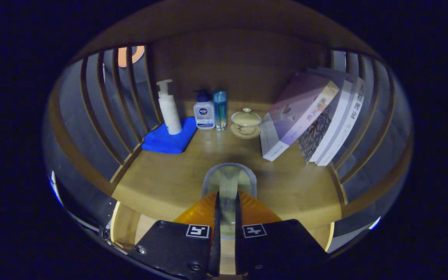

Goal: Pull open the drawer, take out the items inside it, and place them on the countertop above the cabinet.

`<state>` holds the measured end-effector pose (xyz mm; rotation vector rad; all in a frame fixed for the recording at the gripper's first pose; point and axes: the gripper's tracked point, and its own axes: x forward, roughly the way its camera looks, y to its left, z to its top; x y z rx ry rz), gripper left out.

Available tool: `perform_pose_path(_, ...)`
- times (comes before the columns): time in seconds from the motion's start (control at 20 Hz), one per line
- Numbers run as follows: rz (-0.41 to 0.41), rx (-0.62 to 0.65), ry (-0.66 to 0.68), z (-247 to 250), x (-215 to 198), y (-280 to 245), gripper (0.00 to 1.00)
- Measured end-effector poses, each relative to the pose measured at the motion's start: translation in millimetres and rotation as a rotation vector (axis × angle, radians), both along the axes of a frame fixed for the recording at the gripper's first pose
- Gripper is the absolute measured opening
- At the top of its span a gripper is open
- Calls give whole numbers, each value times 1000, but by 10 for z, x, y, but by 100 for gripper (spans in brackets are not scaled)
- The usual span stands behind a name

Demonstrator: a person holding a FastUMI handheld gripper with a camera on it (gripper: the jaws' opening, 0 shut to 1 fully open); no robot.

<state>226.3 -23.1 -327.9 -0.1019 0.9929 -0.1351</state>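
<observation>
Gripper view: tongs (227,200) pinch a clear, rounded glass (229,181) above the smooth wooden countertop (161,182).

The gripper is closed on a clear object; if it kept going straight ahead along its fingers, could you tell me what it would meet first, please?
Probably the lidded ceramic cup on its saucer near the back, as the gripper, shut on the clear glass, points roughly there. Depth is unclear.

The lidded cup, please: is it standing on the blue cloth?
No, the lidded cup sits on its saucer on bare wood, apart from the blue cloth.
</observation>
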Motion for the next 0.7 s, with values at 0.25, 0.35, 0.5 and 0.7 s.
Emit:
perform_pose_path(0.25, -36, -8, 36, -270, 175, -98, 18)
perform_pose_path(0.35, -59, -1, 47, -351, 196, -124, 18)
perform_pose_path(0.5, -66, -5, 30, -372, 267, -136, 18)
perform_pose_path(0.7, -74, -33, 0, -421, 336, -187, 19)
